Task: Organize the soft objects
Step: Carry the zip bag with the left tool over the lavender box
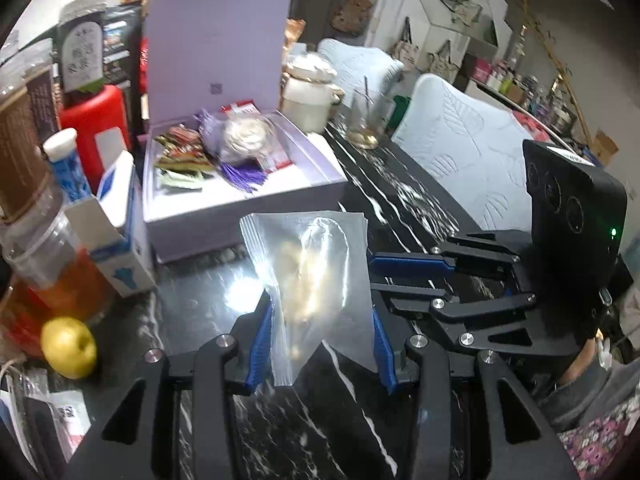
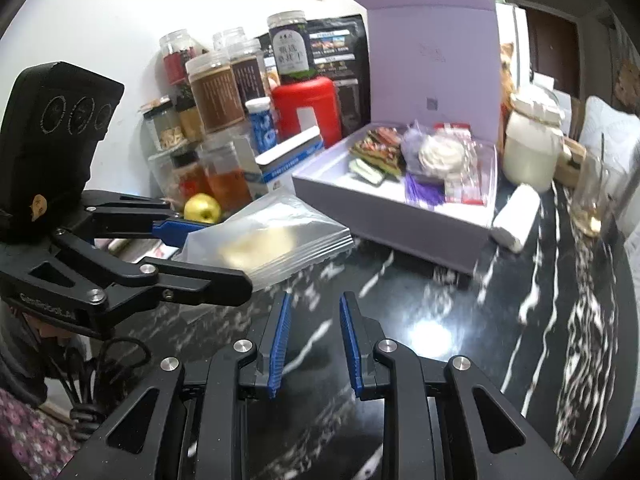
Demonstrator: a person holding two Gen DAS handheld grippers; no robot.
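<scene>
A clear zip bag with a pale yellow soft object inside (image 1: 316, 280) hangs between the fingers of my left gripper (image 1: 320, 328), above the black marble table (image 1: 208, 312). The jaws stand wide and I cannot tell whether they pinch the bag. In the right wrist view the bag (image 2: 264, 240) sticks out from the left gripper (image 2: 208, 256) toward the open lilac box (image 2: 396, 208). The box (image 1: 248, 200) holds several soft packets and a lilac pouch (image 1: 240, 140). My right gripper (image 2: 312, 340) is open and empty, low over the table; it also shows in the left wrist view (image 1: 404, 276).
Jars, a red canister (image 1: 94, 120), a blue-white carton (image 1: 116, 232) and a yellow apple (image 1: 68, 346) crowd the left wall side. A white pot (image 1: 308, 100) and a glass (image 1: 366, 120) stand behind the box. A white roll (image 2: 516, 216) lies right of the box. Cushioned chairs (image 1: 460, 152) line the far edge.
</scene>
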